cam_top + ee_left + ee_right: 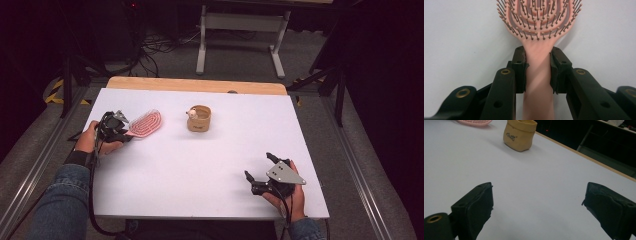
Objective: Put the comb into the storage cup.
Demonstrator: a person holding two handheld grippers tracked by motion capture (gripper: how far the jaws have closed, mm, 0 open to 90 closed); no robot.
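At about nine o'clock on the white table (200,165), the left gripper (121,131) has its jaws clamped on the neck of the pink plastic hairbrush with rows of bead-tipped bristles (145,123). In the left gripper view the two black pads (521,71) press the smooth handle from either side, just below the oval head. The brush (539,47) lies low over the table with its head pointing toward one o'clock. The hold is narrow and sits on a tapering, slick stretch of plastic, so a lift could probably let the heavier head droop or swivel between the pads. A quick swing might slide the handle out altogether.

Near the table's centre, toward twelve o'clock, stands the small tan soft-sided pouch with dark lettering (199,119), upright and open-topped, with a small pale thing at its rim. It looks light and floppy. If the brush goes there, the head could catch the rim and tip it or shove it along.

At about five o'clock the right gripper (260,170) rests with its jaws spread wide and nothing between them, well apart from the pouch (519,135), so it cannot steady it.
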